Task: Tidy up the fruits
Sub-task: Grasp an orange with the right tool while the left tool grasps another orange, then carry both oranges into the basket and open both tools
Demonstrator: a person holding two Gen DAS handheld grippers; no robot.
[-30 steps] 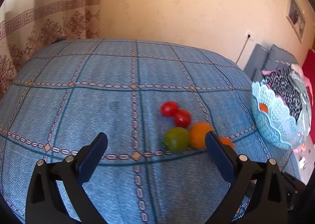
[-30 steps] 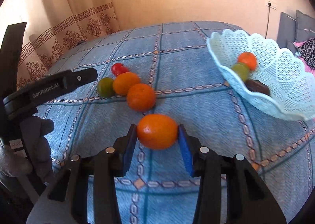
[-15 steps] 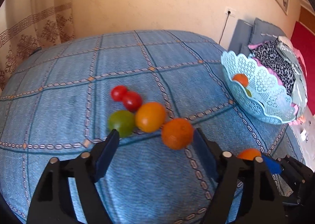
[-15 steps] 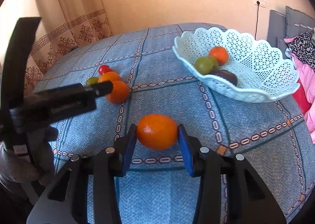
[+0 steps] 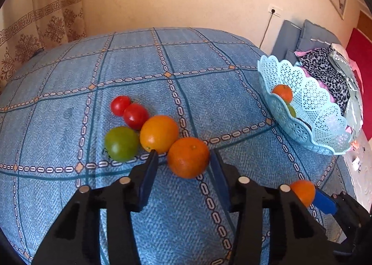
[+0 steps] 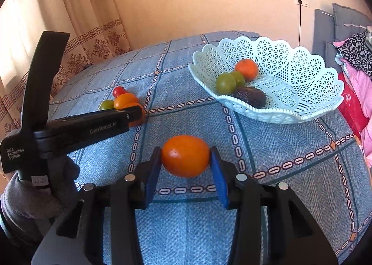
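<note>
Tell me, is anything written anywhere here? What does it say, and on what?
"GenRobot.AI": along the arm of the left gripper, seen from the right camera.
"Data Acquisition System": on that tool's black body.
White sticker on its handle: handwritten digits, too small to read.
Nothing readable on the fruit or basket.

Left gripper (image 6: 130, 113) hides one orange (image 6: 136, 123); basket (image 5: 325, 146) hides green fruit (image 5: 291, 111).
</note>
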